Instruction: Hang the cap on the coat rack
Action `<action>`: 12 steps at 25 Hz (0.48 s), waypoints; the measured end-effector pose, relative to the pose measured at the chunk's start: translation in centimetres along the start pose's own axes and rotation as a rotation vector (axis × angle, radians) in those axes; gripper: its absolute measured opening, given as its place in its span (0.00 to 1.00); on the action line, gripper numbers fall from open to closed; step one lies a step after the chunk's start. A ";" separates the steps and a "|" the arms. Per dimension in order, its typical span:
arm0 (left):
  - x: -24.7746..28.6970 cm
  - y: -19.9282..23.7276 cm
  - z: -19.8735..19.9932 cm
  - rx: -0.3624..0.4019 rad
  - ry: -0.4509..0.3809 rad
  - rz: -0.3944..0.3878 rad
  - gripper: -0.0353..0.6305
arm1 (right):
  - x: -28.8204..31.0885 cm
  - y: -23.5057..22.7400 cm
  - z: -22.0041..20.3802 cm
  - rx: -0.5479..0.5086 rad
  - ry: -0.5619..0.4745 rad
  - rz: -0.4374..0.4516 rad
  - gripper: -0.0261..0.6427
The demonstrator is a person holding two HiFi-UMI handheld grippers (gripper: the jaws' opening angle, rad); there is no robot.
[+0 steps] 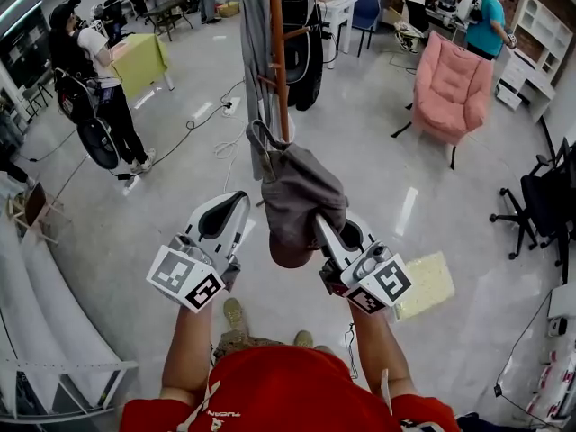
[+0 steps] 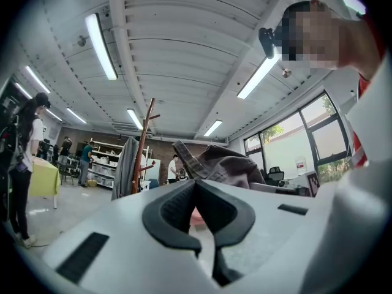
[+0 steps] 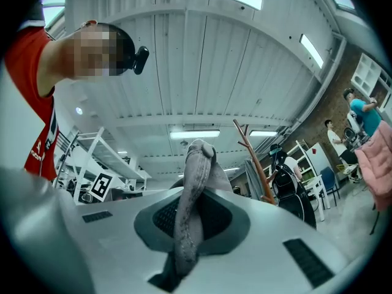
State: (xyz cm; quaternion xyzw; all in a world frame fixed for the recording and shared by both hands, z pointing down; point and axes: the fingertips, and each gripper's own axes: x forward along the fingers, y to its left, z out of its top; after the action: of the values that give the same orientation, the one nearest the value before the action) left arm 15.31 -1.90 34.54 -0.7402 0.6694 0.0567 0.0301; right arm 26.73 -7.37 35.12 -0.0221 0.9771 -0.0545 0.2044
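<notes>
1. Cap [image 1: 301, 196] up in the air just in front of the coat rack [image 1: 278, 52]; crown hangs low; back strap loop [image 1: 261, 138] lifted toward the wooden pole.
2. Right gripper [image 3: 191, 220]: jaws drawn narrow on a fold of the cap's grey fabric; the fold stands up between the pads in the right gripper view; whole weight of the cap is on this grip.
3. Left gripper [image 2: 196, 188]: jaws together, pads meeting at the tips, nothing between them; in the head view it hovers just beside the cap, on its left; contact with the fabric cannot be told.
4. Rack: slim pole with short angled pegs; grey garment [image 1: 256, 34] draped down one side; a peg [image 1: 265, 81] juts out just above the strap loop.
5. Progress, as I judge it: pick-up and carry are done, cap is at the rack; hanging is not yet done; no part of the cap sits over a peg in any view; whether the loop touches the pole cannot be told.
6. Left to do: raise the loop over a free peg; let the cap settle; open the right jaws and draw clear; garment crowding the pole may foul the loop.
</notes>
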 end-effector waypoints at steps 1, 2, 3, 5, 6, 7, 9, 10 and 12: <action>0.1 0.7 -0.1 -0.005 0.001 -0.003 0.07 | 0.6 -0.1 -0.2 -0.001 0.000 -0.005 0.10; 0.1 1.5 -0.1 -0.008 0.001 -0.007 0.07 | 1.3 -0.3 -0.4 -0.003 0.000 -0.012 0.10; 0.2 2.5 -0.1 -0.012 0.000 -0.012 0.07 | 2.1 -0.4 -0.6 -0.007 0.000 -0.019 0.10; 0.3 5.0 -0.1 -0.015 -0.005 -0.031 0.07 | 4.3 -0.8 -1.2 -0.024 0.001 -0.040 0.10; 0.3 6.4 0.0 -0.015 -0.007 -0.043 0.07 | 5.7 -1.1 -1.6 -0.036 0.001 -0.054 0.10; 0.4 7.9 0.1 -0.014 -0.009 -0.058 0.07 | 7.1 -1.3 -1.9 -0.048 -0.001 -0.072 0.10; 0.8 10.8 0.6 -0.010 -0.010 -0.092 0.07 | 9.9 -1.9 -2.3 -0.072 -0.006 -0.113 0.10; 1.1 12.1 1.0 -0.007 -0.011 -0.111 0.07 | 11.2 -2.2 -2.5 -0.084 -0.011 -0.133 0.10; 1.5 14.8 1.8 -0.002 -0.014 -0.149 0.07 | 13.7 -2.7 -2.5 -0.110 -0.021 -0.180 0.10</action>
State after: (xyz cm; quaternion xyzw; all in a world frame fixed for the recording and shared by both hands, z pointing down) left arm 0.68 -4.73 33.05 -0.7874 0.6123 0.0601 0.0383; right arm 13.22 -10.74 32.24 -0.1215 0.9706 -0.0189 0.2071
